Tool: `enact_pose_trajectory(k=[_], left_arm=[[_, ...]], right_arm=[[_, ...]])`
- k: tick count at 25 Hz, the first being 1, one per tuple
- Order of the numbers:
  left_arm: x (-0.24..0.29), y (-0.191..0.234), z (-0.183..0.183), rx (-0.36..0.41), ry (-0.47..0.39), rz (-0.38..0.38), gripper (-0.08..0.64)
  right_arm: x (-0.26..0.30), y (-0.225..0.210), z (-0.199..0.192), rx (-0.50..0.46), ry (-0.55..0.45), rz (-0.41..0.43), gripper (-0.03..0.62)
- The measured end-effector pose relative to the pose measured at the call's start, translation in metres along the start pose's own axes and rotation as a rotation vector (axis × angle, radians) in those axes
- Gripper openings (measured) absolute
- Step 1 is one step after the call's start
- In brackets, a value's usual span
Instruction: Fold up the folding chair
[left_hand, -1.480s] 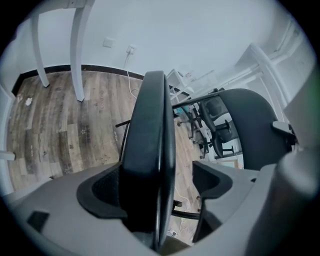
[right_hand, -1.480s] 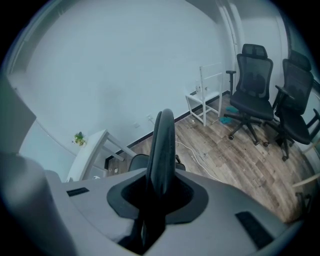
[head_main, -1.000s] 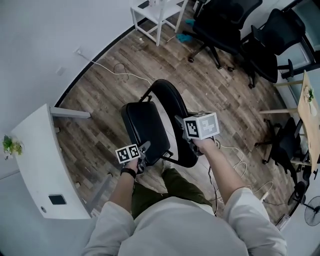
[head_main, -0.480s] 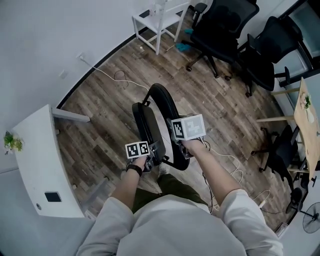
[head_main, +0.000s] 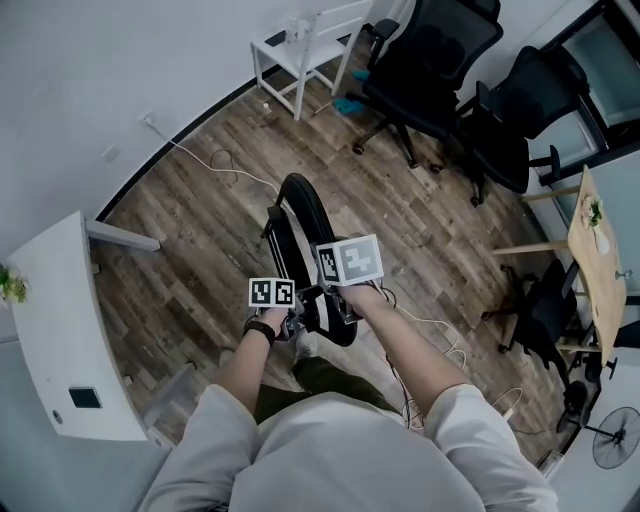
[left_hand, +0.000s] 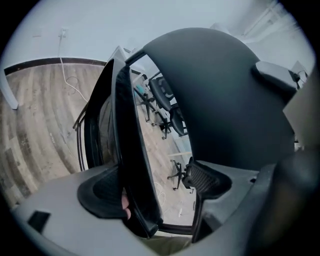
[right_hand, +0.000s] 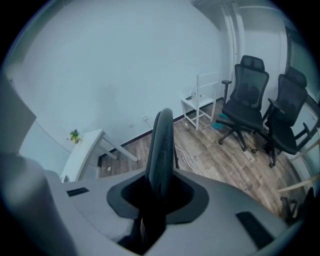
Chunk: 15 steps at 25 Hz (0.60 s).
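**Seat almost flat against the backrest**

At the centre of the head view the folding chair (head_main: 300, 215) stands on the wooden floor (head_main: 200, 220), nearly closed. The left gripper (left_hand: 155, 195) has its jaws apart. The seat (left_hand: 127, 150) edge lies against one pad and the other pad is clear of it. To the right, the right gripper (right_hand: 157, 200) has its jaws clamped on the thin edge of the backrest (right_hand: 161, 145). The closing step looks almost done. Next, I judge, the seat needs a last push flush while the backrest is held steady.
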<state>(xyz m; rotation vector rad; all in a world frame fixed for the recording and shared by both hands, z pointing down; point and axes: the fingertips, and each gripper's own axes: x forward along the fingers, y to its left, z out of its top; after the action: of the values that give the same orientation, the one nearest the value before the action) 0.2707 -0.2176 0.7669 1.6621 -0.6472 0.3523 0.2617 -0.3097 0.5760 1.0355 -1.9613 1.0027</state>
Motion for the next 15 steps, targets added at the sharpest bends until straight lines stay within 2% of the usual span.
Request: enact_pose_trajectory(k=[5, 10, 12, 15], left_arm=[[0.010, -0.005, -0.001, -0.003, 0.018, -0.025, 0.413], [0.013, -0.011, -0.003, -0.004, 0.064, -0.152, 0.382], [0.014, -0.014, -0.005, 0.019, 0.106, -0.192, 0.382], [0.017, -0.016, -0.010, 0.080, 0.177, -0.204, 0.390]], right_arm=[[-0.003, -0.010, -0.002, 0.002, 0.002, 0.004, 0.083], [-0.003, -0.011, -0.003, 0.019, 0.009, 0.017, 0.087], [-0.004, -0.014, -0.003, 0.019, 0.010, 0.018, 0.087], [-0.004, -0.017, -0.003, 0.016, 0.018, 0.020, 0.086]])
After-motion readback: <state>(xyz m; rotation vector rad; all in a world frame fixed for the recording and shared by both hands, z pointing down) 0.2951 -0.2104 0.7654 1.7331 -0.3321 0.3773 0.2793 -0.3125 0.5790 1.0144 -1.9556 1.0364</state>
